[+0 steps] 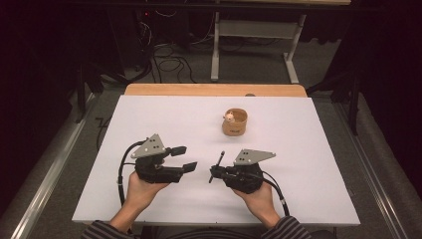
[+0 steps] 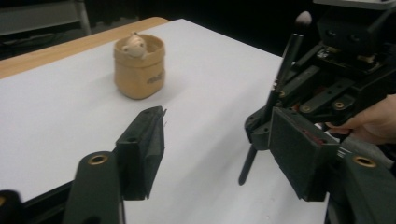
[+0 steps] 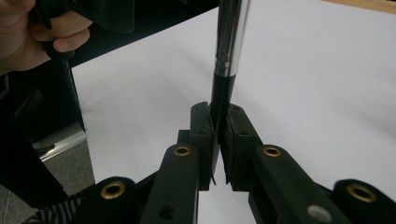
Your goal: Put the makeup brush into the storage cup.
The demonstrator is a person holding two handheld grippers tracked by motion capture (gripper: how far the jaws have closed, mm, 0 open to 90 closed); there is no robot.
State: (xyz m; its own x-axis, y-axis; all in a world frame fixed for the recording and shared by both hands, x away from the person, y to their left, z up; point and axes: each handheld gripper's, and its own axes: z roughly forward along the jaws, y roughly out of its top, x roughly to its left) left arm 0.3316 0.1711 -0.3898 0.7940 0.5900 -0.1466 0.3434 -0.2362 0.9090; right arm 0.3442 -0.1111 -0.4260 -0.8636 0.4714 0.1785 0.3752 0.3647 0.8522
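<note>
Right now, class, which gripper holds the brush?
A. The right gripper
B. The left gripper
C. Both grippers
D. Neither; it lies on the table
A. The right gripper has its jaws shut on the dark handle of the brush, while the left gripper stands open beside it with nothing between its jaws.

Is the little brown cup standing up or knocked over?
Standing up. The brown cup sits on its base on the white table, its open top facing up, with a small pale toy poking out.
</note>
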